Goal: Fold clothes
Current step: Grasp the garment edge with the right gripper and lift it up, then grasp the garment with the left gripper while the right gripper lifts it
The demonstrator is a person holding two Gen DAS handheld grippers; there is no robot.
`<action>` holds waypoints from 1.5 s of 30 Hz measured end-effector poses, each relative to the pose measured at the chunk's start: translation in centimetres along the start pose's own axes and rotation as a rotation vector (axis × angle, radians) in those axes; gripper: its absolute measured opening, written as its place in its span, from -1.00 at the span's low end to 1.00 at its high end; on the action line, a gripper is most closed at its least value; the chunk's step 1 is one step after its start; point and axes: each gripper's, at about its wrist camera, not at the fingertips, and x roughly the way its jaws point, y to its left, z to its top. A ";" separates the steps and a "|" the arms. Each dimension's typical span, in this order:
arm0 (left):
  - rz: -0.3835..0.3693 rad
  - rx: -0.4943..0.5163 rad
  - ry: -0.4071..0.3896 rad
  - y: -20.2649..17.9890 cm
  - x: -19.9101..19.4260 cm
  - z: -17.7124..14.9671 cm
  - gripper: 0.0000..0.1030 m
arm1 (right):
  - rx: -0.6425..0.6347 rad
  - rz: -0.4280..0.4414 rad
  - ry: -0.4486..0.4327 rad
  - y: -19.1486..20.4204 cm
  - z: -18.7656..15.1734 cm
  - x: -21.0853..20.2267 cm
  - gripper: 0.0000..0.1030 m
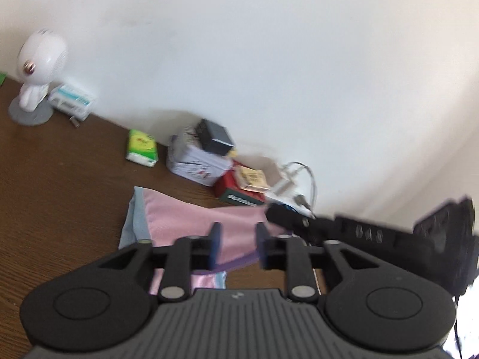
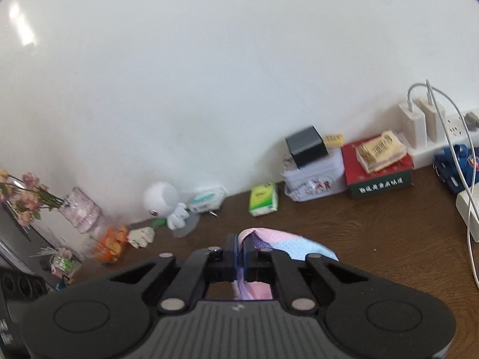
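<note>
**Pink garment pinched by the right claw, left claw spread above it**

The right claw (image 2: pixel 240 246) is seen pressed together on a raised fold of the pink and pale-blue garment (image 2: pixel 281 243), which is lifted off the brown surface (image 2: pixel 374 224) at that point and spreads to the claw's right. The left claw (image 1: pixel 237 239) is held spread, its fingers apart over the same garment (image 1: pixel 185 215), which lies directly ahead of and beneath it. Beyond the cloth, a green tissue pack (image 2: pixel 263 199), a white tin (image 2: pixel 314 179) and a red box (image 2: pixel 378 173) are lined along the wall.
</note>
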 end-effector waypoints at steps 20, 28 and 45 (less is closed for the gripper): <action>-0.229 0.302 -0.441 -16.1 -28.2 -1.2 -0.92 | -0.391 0.287 -0.536 24.8 -3.0 -36.6 -0.95; -0.110 0.275 -0.361 -17.1 -30.5 -0.1 -0.90 | -0.348 0.171 -0.494 24.0 -2.3 -34.5 -0.95; 0.253 0.063 0.115 1.5 -20.9 -15.8 0.50 | -0.606 -0.147 0.256 10.3 -18.5 -10.8 0.03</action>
